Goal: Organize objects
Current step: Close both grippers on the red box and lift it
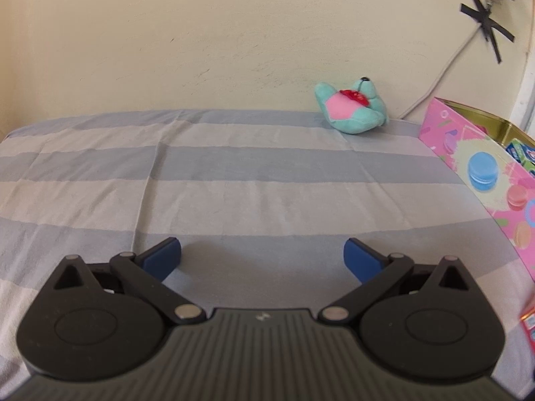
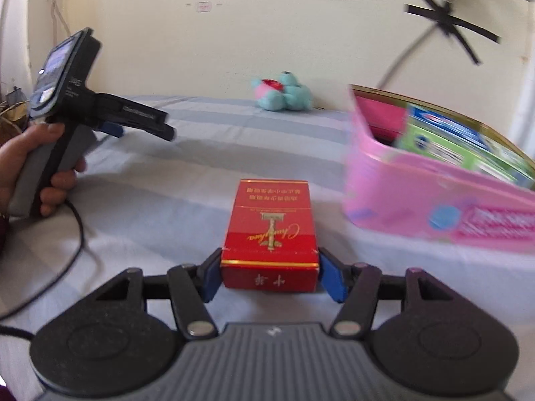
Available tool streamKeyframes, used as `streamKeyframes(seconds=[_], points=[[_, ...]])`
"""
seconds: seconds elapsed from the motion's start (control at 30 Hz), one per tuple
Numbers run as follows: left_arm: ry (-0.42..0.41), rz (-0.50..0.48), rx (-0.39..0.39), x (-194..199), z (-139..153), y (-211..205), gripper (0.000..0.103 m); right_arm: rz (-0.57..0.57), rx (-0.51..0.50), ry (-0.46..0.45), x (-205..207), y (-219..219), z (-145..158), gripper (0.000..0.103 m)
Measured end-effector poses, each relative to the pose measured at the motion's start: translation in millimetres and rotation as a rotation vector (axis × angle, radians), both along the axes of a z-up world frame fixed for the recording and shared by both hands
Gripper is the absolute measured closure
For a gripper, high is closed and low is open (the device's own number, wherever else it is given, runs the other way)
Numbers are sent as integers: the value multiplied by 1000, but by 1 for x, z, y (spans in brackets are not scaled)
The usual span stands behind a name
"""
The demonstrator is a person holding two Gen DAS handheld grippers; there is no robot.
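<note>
— Red carton [image 2: 269, 234], the small flat one with gold trim and gold script on its lid: where is it?

— On the striped sheet [image 2: 207, 153], lying flat, its near end between the blue pads [image 2: 329, 279] of the right gripper [image 2: 269, 279]. Both pads sit against the carton's two sides, so the gripper is clamped on it.

— Is it lifted?

— Hard to say; the frame is smeared toward the right, and the carton's underside is hidden. It looks level with the bedding, but I cannot tell whether it rests there or is just clear of it.

— And the pink tin [image 2: 434, 197]?

— To the right of the carton, near it but apart. It is uncovered, with a gold rim, and printed boxes in green and blue stand inside. In the left wrist view the same tin [image 1: 468, 153] shows at the right edge, its side printed with macarons.

— What about the other gripper?

— The left gripper [image 1: 262, 260] has its jaws spread wide with nothing between them, only bare sheet [image 1: 234, 173] below. In the right wrist view it [image 2: 160, 127] appears at the left, held by a hand [image 2: 36, 167] around its grip, pointing toward the middle of the bed, well apart from the carton. A black cable [image 2: 78, 234] trails from it across the sheet.

— Anything else on the bed?

— A teal and pink plush toy [image 2: 282, 95] lies at the far edge against the cream wall [image 2: 234, 33], well away from both grippers. On the wall above the tin, strips of black tape [image 2: 448, 23] cross over a grey cord.
</note>
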State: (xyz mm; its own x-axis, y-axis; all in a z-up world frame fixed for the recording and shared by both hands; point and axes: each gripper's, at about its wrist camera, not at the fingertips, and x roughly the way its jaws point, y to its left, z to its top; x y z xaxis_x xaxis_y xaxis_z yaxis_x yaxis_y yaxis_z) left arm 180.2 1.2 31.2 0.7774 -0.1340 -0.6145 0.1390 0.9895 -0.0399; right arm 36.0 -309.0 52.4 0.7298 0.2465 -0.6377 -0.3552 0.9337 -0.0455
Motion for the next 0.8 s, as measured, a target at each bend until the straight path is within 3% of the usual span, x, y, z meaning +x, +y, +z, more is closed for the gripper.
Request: streamKeyframes(seconds=[0.17, 0.3, 0.43, 0.57, 0.67, 0.8], points=[[-7, -145, -54, -22, 3, -27, 0, -135, 46, 16, -27, -55, -6, 45], [-18, -330, -26, -50, 5, -74, 0, -209, 66, -2, -45, -90, -8, 45], [22, -513, -127, -72, 18, -118, 0, -287, 66, -33, -54, -121, -14, 26], [42, -681, -163, -94, 28, -173, 0, -403, 87, -73, -65, -157, -23, 25], [65, -763, -174, -105, 34, -210, 0, -480, 135, -90, -71, -185, -28, 26], [172, -817, -215, -109, 29, -247, 0, -460, 174, -114, -80, -197, -29, 26]])
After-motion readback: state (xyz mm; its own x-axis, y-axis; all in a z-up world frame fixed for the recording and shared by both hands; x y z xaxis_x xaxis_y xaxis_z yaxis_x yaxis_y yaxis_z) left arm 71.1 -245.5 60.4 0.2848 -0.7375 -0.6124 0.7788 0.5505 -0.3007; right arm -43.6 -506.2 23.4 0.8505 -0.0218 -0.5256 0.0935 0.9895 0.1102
